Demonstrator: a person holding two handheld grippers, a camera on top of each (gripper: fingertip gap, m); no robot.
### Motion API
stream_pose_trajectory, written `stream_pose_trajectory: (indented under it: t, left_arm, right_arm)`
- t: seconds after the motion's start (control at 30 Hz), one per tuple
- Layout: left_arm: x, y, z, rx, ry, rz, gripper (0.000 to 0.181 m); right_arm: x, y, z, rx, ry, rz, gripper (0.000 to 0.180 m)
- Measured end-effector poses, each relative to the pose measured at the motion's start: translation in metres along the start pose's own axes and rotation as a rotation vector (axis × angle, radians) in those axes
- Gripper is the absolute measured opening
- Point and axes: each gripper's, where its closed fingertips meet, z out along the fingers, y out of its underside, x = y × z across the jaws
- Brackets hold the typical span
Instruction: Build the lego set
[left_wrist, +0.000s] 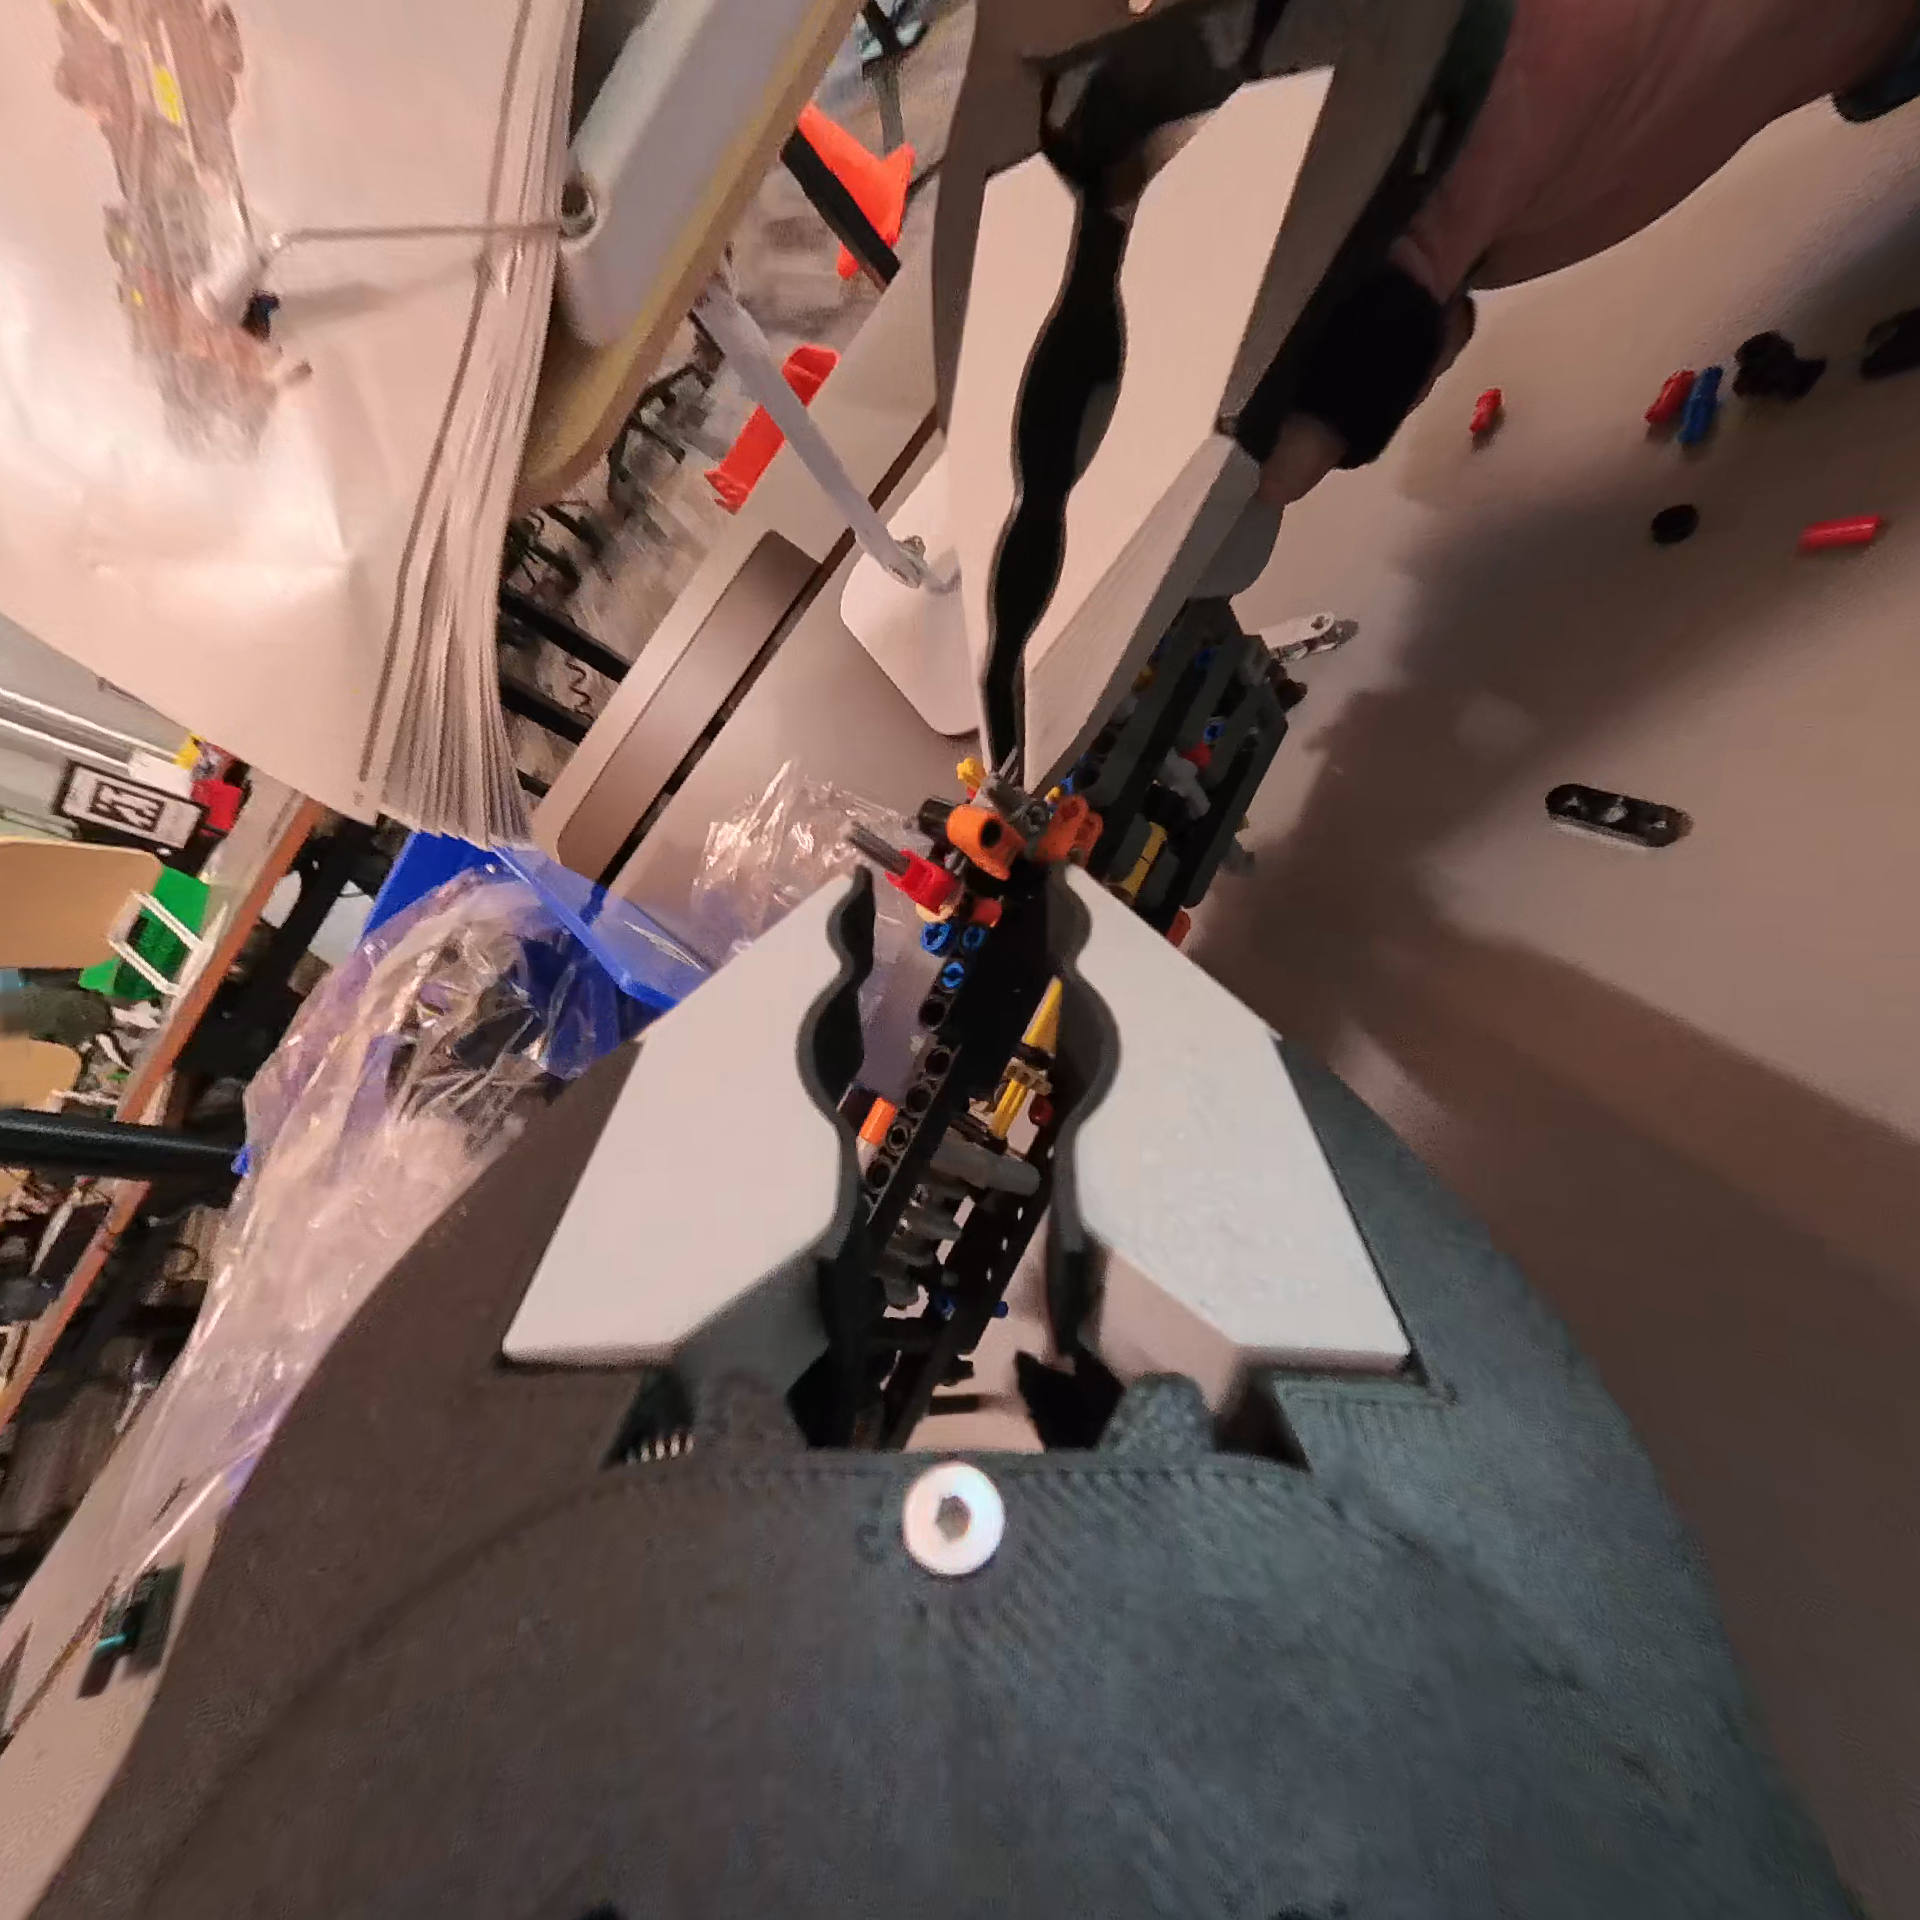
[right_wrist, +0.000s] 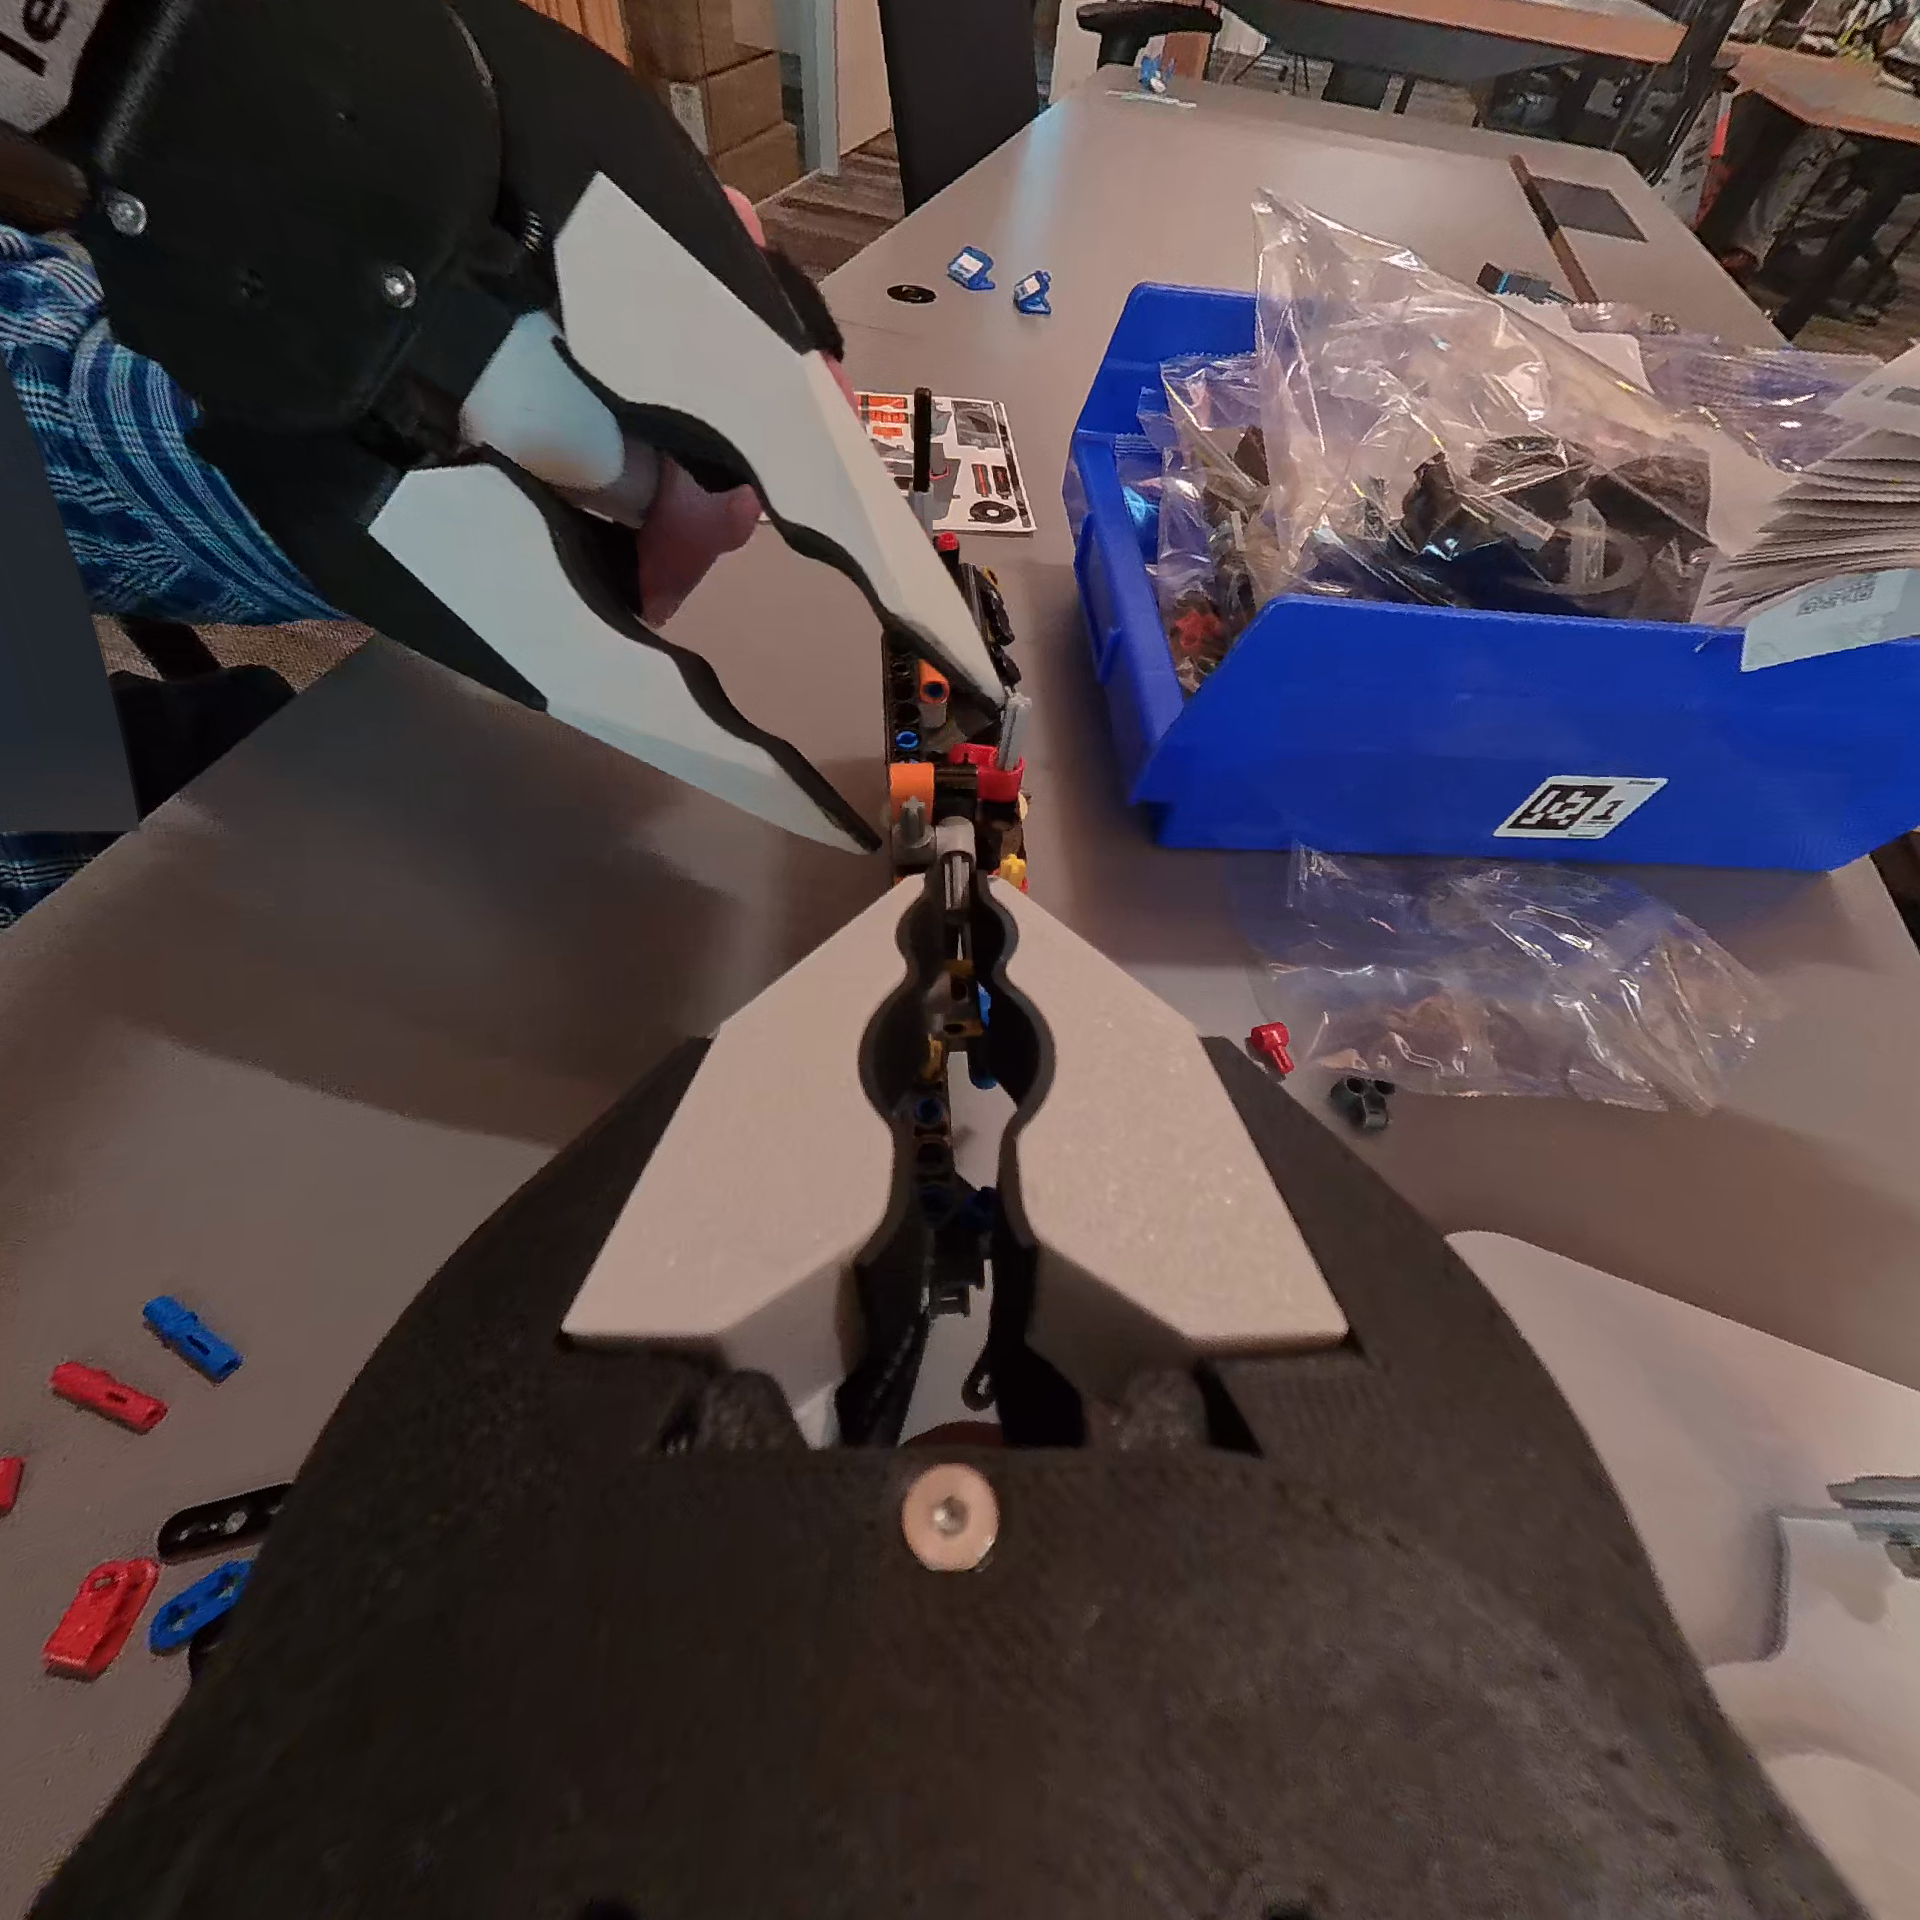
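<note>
surface: grey table (right_wrist: 436, 935) | far right: blue bin (right_wrist: 1455, 717) | just near the bin: crumpled clear bag (right_wrist: 1496, 966), small red piece (right_wrist: 1270, 1044), black connector (right_wrist: 1361, 1099) | far centre: sticker sheet (right_wrist: 961, 462), two blue clips (right_wrist: 1000, 281) | near left: loose red, blue and black pieces (right_wrist: 135, 1455)

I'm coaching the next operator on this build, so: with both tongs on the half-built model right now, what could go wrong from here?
1. The right tongs pinch only a thin grey pin at the model end; it may slip or twist instead of seating.
2. The left tongs clamp the long black frame; a hard push could bend it or pop off pieces.
3. Loose pieces lie on the table and could be swept away.
</note>
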Motion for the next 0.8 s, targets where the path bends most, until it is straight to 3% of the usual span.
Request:
stream_pose_trajectory:
  t: [0.8]
  left_arm:
    - [0.0058, 0.0032, 0.0080, -0.005, 0.105, -0.131, 0.031]
  right_arm:
    - [-0.0011, 0.0004, -0.0007, 0.004, -0.009, 0.006, 0.001]
